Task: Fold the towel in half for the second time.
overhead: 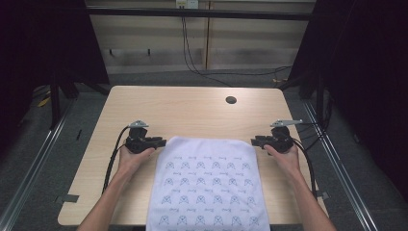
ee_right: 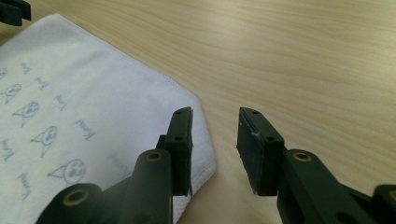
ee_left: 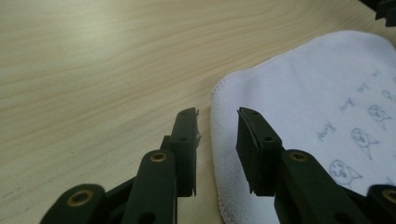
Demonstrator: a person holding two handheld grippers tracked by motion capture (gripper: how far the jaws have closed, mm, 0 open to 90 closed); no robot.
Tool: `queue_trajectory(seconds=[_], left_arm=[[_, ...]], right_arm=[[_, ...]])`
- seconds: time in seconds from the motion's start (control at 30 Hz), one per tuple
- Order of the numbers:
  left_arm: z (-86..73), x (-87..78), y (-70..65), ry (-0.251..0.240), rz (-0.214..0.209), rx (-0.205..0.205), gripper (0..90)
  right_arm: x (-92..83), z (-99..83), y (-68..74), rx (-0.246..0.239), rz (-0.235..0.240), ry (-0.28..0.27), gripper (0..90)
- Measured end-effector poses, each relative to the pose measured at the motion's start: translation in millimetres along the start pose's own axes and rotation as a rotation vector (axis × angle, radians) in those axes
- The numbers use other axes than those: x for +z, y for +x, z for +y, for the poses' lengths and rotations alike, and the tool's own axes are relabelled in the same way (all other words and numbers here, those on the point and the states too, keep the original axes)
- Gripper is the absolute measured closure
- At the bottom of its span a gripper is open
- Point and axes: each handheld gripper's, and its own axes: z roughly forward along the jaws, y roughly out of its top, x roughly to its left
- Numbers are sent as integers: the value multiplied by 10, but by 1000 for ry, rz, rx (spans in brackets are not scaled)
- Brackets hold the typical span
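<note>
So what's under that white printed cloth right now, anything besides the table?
The white printed cloth lies flat on the wooden table, with no bump showing through. Anything thin beneath it is covered. Its near edge hangs past the table's front.

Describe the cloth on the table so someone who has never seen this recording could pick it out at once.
On the light wooden table, look at the near half, between the person's two hands. The cloth lies flat there, its near edge hanging over the table's front. It is the one soft thing on the table: white, with rows of small blue-grey printed figures and a stitched hem.
</note>
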Motion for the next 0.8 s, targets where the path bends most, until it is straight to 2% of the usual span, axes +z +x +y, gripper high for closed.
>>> queue_trajectory(seconds=[0.1, 0.17, 0.27, 0.3, 0.37, 0.43, 0.53, 0.6, 0.67, 0.73, 0.8], left_arm=[[-13, 46, -9, 15, 12, 8, 683], [-28, 79, -10, 21, 23, 11, 725], [-56, 112, 8, 25, 27, 10, 739], [-52, 107, 25, 10, 24, -9, 718], [-51, 113, 46, 2, 33, -18, 677], [-58, 127, 76, -13, 8, -30, 640], [-46, 142, 67, 3, -20, -6, 602], [-39, 165, 38, 4, -29, -1, 602], [-23, 183, 8, 24, -58, 13, 606], [-19, 205, -38, 44, -85, 38, 649], [-15, 225, -103, 58, -65, 72, 747]], right_arm=[[76, -5, -23, 6, 0, 14, 635], [114, -18, -26, 12, -2, 29, 630], [154, -28, -48, 15, -6, 43, 627], [165, -35, -57, 20, -5, 39, 625], [187, -47, -62, 24, -5, 55, 626], [210, -68, -62, 21, -2, 64, 628], [224, -86, -35, 22, 20, 69, 635], [217, -85, -20, 27, 38, 64, 633], [229, -87, -2, 29, 63, 74, 627], [251, -96, 26, 22, 71, 87, 621], [258, -90, 52, 19, 86, 93, 618]])
